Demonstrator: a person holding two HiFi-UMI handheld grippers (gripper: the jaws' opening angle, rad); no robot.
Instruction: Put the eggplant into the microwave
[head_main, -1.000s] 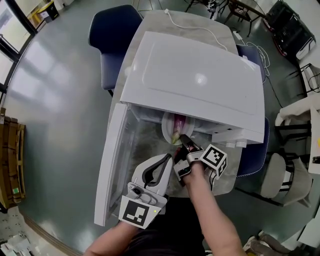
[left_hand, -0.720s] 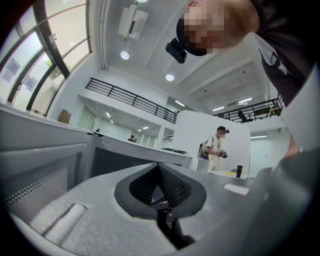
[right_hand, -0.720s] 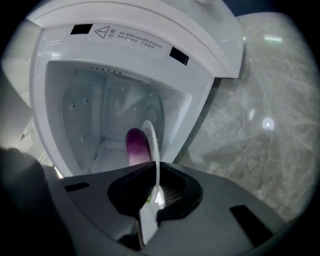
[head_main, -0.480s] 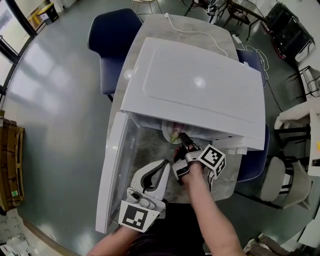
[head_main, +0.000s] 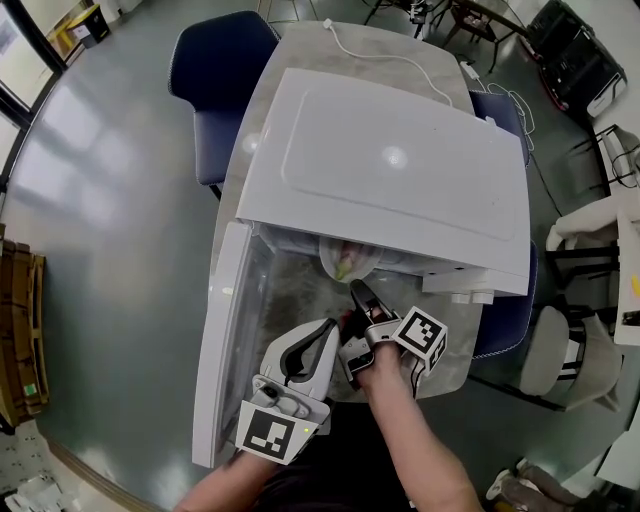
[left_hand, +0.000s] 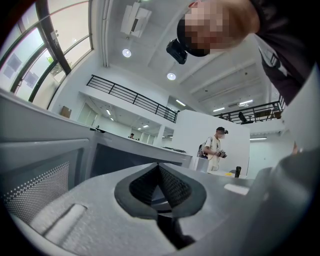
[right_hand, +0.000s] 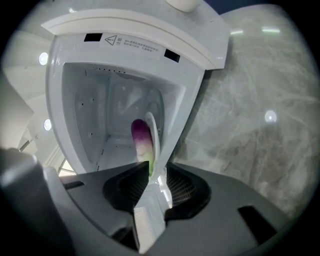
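Eggplant (right_hand: 141, 137) lies on a plate (right_hand: 153, 131) inside the open microwave (head_main: 400, 160).

Holding the left gripper (head_main: 327, 326) (left_hand: 159, 168) level and close to the body, jaws shut pad to pad, marker cube facing up. Reaching ahead with the right gripper (head_main: 354, 310) (right_hand: 152, 172), pitched downward, jaws just opened wide, pads pressing on nothing. Wrapping the right hand (head_main: 386, 366) around the grip behind its marker cube, bare right forearm (head_main: 425, 445) running back to the lower edge. Showing little of the left forearm (head_main: 205, 490) at bottom left.
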